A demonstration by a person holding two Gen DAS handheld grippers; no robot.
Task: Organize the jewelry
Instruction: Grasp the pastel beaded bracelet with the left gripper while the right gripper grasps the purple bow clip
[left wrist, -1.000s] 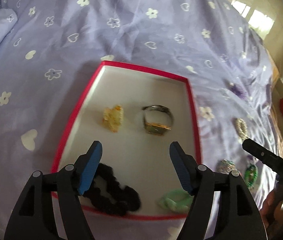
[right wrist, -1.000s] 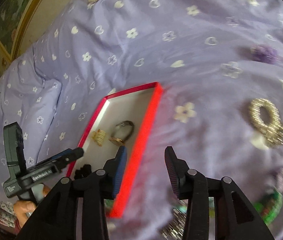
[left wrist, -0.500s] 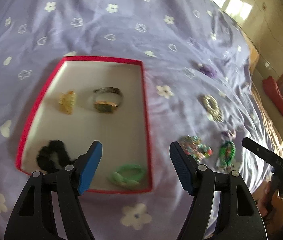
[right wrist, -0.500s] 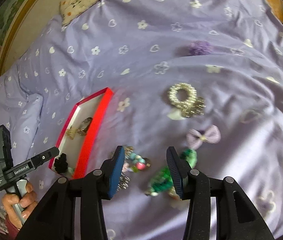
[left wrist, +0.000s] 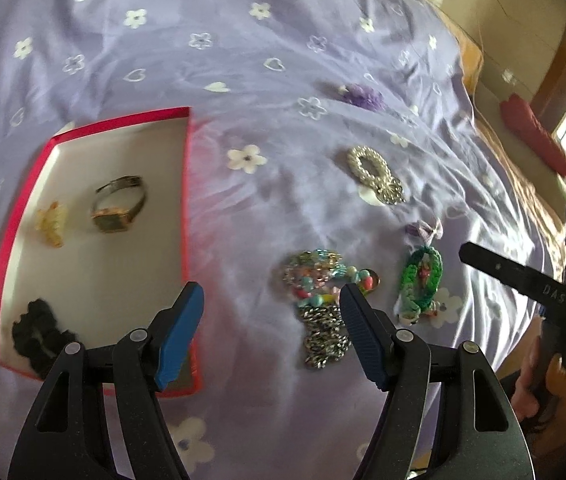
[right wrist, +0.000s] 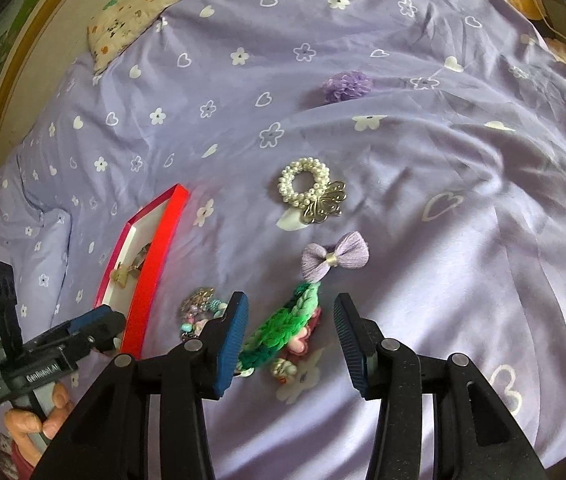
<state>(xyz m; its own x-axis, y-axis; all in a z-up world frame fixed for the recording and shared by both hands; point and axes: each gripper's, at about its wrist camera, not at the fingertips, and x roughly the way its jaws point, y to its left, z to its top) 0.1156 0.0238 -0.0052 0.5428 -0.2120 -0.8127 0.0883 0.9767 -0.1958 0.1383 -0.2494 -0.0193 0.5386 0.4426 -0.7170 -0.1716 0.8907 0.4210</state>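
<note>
A red-rimmed box lies on the purple bedspread and holds a gold watch, a yellow clip and a black scrunchie. Right of it lie a beaded bundle with a chain, a green woven bracelet, a lilac bow, a pearl scrunchie and a purple flower. My left gripper hovers open between box and beaded bundle, empty. My right gripper stands open over the green bracelet, not pressing it.
A patterned pillow lies at the bed's far end. The bed's right edge drops to a floor with a red slipper. A hand holds the left gripper's handle, and another hand holds the right one.
Both grippers swung right, away from the box toward the loose jewelry. The box slid to the left in both views. The right gripper now frames the green bracelet.
</note>
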